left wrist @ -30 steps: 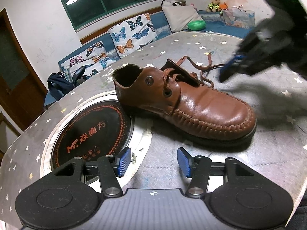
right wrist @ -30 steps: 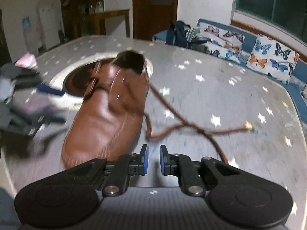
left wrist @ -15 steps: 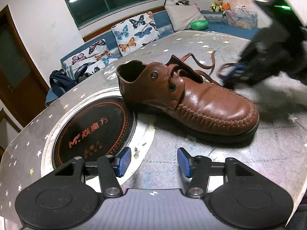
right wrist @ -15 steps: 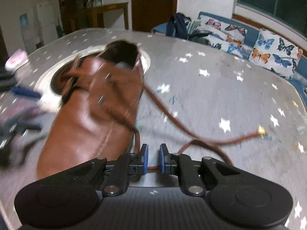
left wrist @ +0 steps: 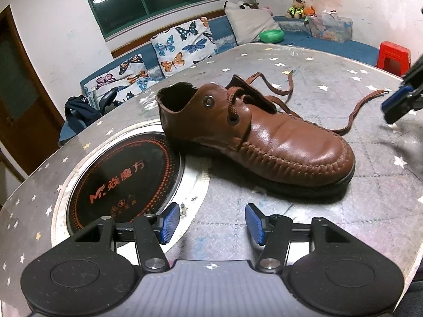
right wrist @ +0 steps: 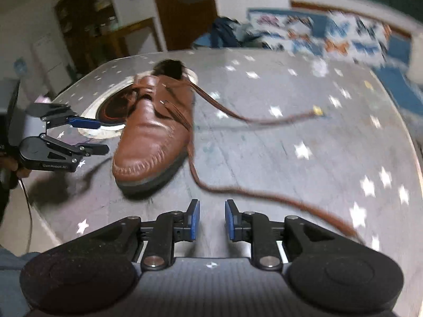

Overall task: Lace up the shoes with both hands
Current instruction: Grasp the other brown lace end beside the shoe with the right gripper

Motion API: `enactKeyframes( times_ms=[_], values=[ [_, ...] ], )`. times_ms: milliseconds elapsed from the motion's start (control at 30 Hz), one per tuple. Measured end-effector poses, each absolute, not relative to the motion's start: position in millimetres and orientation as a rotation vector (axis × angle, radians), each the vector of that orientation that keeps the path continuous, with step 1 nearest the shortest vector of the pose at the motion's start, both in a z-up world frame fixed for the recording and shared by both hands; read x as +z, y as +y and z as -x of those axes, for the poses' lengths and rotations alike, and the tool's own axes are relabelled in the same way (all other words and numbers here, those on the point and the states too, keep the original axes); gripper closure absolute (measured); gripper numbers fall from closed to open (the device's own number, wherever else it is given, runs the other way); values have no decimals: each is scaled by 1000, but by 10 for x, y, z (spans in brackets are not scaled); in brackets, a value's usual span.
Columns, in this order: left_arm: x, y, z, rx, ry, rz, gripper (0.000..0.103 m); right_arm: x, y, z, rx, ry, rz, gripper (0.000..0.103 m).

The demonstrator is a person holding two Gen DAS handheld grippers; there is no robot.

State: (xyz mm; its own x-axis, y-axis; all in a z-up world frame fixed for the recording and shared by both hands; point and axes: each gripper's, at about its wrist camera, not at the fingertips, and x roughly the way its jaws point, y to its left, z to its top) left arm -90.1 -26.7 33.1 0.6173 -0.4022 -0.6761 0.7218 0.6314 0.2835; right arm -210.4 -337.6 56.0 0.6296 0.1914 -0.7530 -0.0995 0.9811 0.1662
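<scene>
Left claw (left wrist: 212,223): angled down over the near edge of the desk (left wrist: 317,60), pads wide apart, nothing between them. It sits just short of the black hob disc (left wrist: 121,177) set into the desk. In the right wrist view it shows at far left, gripped by a hand (right wrist: 9,163), fingers aimed at the shoe's side.

Shoe (left wrist: 253,134): brown leather, upright on the desk, heel overlapping the hob's rim, toe pointing right in the left wrist view. Lace (left wrist: 354,113): threaded through the lower eyelet only; both ends trail loose across the desk beyond the shoe.

Right claw (right wrist: 212,220): tilted down, past the toe. Jaws have just been opening, now a modest gap, empty; the lace passes just to its right on the desk, not pinched.
</scene>
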Motion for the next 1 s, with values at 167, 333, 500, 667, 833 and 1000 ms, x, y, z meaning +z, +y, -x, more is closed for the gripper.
enactKeyframes(
  times_ms=[167, 333, 500, 667, 833, 1000],
  values=[
    [354, -248, 920, -690, 600, -572, 44, 466, -3723, 2161, 28, 896, -232, 69],
    [348, -242, 944, -690, 601, -572, 43, 313, -4146, 2042, -72, 867, -449, 59],
    [332, -260, 964, -690, 609, -568, 43, 233, -4281, 1734, -102, 792, -543, 52],
    [331, -250, 989, -684, 612, -563, 41, 192, -4100, 1372, -145, 759, -458, 52],
    [308, -227, 975, -676, 625, -555, 41, 168, -3753, 1138, -176, 746, -219, 57],
    [292, -228, 954, -672, 631, -548, 41, 159, -3466, 1103, -97, 737, 8, 92]
  ],
)
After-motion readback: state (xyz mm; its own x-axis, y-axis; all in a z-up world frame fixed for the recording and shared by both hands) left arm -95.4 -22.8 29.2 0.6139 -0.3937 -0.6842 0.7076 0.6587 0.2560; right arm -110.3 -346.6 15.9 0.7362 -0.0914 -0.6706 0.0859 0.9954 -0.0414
